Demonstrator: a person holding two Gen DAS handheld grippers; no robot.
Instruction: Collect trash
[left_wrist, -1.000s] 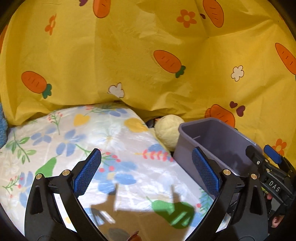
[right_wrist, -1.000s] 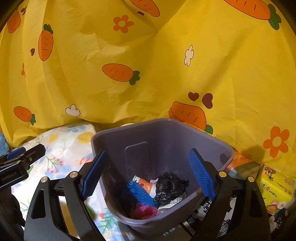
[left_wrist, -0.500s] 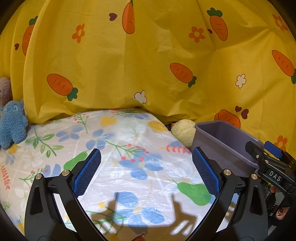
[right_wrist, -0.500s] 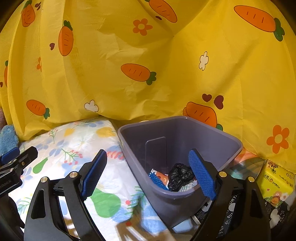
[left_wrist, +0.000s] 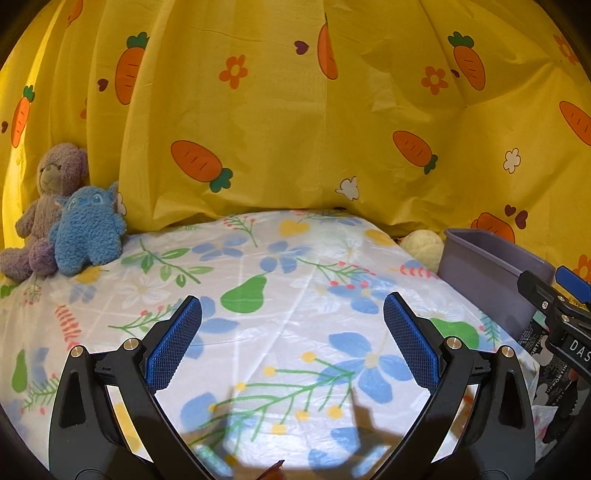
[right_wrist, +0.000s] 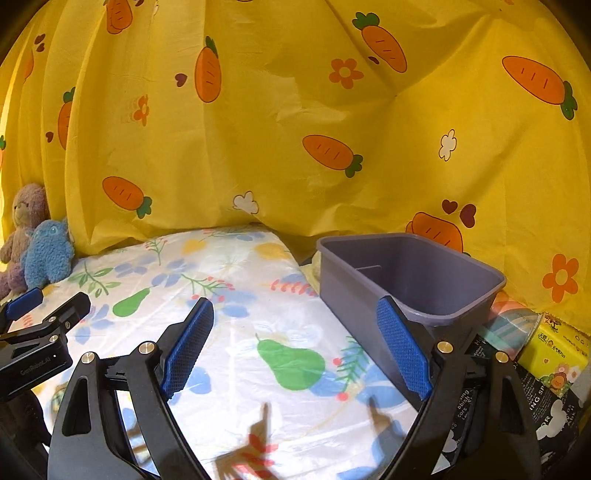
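Both your tongs, left (left_wrist: 291, 347) and right (right_wrist: 295, 347), hang spread and empty left of the bin (right_wrist: 413, 280); no trash shows, so scan the counter (left_wrist: 258, 317) next.

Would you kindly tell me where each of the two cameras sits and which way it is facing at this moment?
Left wrist: on the left gripper, looking along its open fingers over the floral sheet toward the yellow carrot curtain; the right gripper shows at the right edge.
Right wrist: on the right gripper, jaws open, facing the same curtain with the purple bin ahead-right; the left gripper shows at the left edge.
Shared: sheet, curtain, bin, blue plush toy.
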